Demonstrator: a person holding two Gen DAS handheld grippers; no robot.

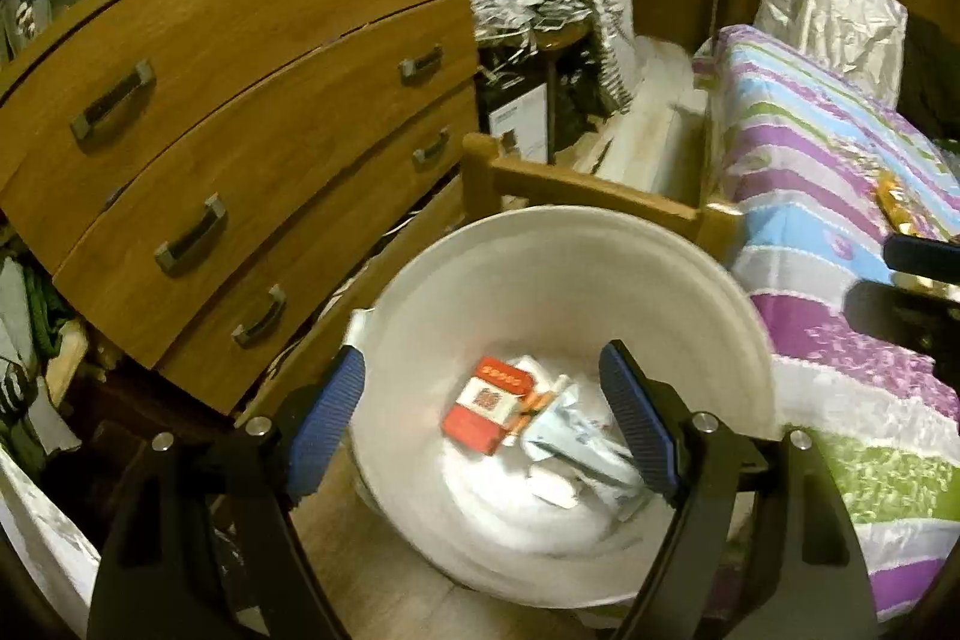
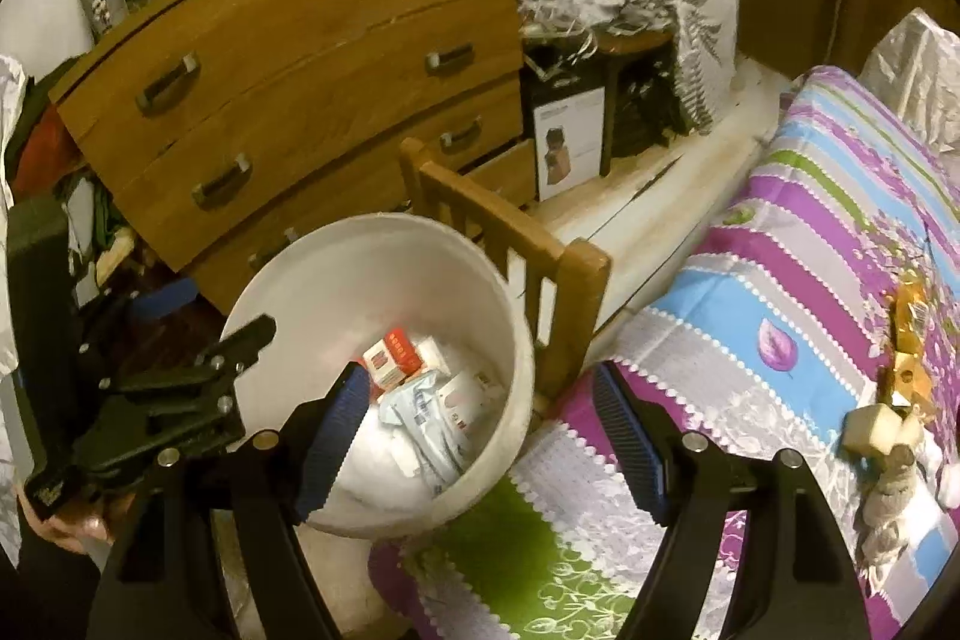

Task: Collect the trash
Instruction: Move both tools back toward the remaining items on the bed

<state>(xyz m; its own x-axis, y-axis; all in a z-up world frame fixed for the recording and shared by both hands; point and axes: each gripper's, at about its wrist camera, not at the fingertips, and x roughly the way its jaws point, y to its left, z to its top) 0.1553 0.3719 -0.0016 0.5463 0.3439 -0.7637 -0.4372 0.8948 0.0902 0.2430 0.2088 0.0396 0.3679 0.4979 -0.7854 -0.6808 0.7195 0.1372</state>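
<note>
**Claws open over the bin**

Both claws are wide open and hold nothing. The left claw [image 1: 480, 418] hangs right over the white bin [image 1: 690, 274]. The right claw [image 2: 477, 436] hangs over the bin's edge and the bed beside it.

The big brown dresser [image 2: 288, 58] stands behind the bin. The bed [image 2: 798, 244] has a striped cover in purple, blue and green. A wooden bed rail [image 2: 510, 226] sits between the bin and the bed.

The bin stands on the floor, close to the bed. Inside it lie a red and white box [image 1: 489, 403] and some pale wrappers [image 1: 576, 436].

More trash is on the bed, well apart from the bin: a gold wrapper [image 2: 906, 328] and a small cream block [image 2: 870, 427] near it.
</note>
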